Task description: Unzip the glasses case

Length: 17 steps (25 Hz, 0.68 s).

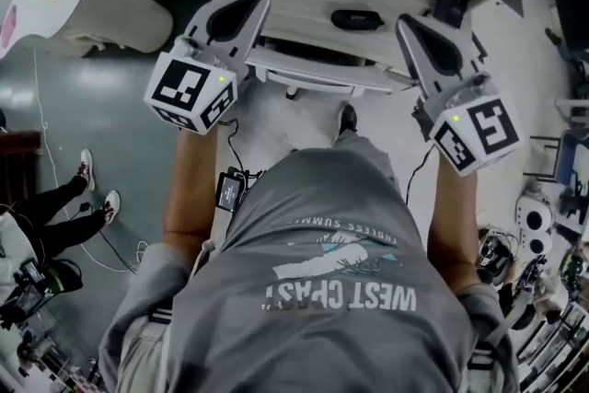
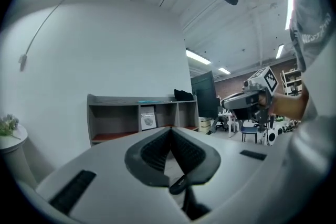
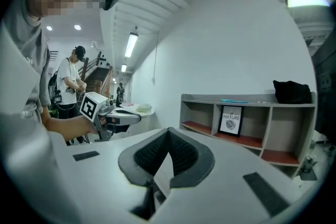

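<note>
Left hand-held gripper [image 2: 170, 129]: jaws pressed together, nothing between them.
Right hand-held gripper [image 3: 168, 130]: jaws pressed together, empty.
Glasses case [image 1: 357, 17]: dark, lying on the surface [image 1: 299, 6] ahead, between both hand-held grippers' tips, touched by neither.
Shelf [image 3: 210, 98]: beyond the right hand-held gripper, holding a framed print [image 3: 231, 119].

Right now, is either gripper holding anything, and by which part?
Nothing. Left gripper and right gripper are shut and empty; the glasses case lies on the desk.
</note>
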{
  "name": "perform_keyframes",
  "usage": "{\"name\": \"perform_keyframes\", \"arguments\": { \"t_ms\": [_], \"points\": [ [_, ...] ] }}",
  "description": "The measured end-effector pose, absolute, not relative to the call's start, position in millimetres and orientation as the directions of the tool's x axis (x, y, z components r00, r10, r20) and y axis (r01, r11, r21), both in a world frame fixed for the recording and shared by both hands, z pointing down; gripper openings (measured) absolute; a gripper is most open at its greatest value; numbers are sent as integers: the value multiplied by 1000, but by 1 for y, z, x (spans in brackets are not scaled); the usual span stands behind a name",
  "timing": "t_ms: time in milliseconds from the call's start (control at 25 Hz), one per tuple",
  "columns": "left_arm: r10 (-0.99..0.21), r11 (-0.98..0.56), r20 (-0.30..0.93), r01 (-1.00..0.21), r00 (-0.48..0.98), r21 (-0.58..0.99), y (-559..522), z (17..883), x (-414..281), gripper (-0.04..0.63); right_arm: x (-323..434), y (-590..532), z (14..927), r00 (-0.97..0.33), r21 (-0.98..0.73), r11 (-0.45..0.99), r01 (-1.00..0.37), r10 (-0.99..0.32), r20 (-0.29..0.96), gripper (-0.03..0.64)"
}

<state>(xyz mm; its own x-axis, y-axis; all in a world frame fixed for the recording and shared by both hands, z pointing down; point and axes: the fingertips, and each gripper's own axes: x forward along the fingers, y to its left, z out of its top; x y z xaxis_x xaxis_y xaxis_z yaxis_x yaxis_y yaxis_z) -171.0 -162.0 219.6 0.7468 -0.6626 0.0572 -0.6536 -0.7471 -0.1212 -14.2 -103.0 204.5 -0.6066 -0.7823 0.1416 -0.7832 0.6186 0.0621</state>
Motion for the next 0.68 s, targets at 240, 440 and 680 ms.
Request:
{"name": "perform_keyframes", "arguments": {
  "t_ms": [240, 440, 680],
  "points": [
    [-637, -767, 37, -628, 770, -135, -146, 215, -170, -2, -9, -80, 203, -571, 64, 581, -811, -811, 128, 6],
    [-629, -773, 31, -620, 777, -137, -135, 218, -174, -2, -10, -68, 204, -553, 68, 563, -824, -824, 120, 6],
    [-625, -776, 28, -617, 780, -132, -125, 225, -176, -2, -10, -56, 213, -546, 61, 556, -829, -828, 124, 6]
  ]
}}
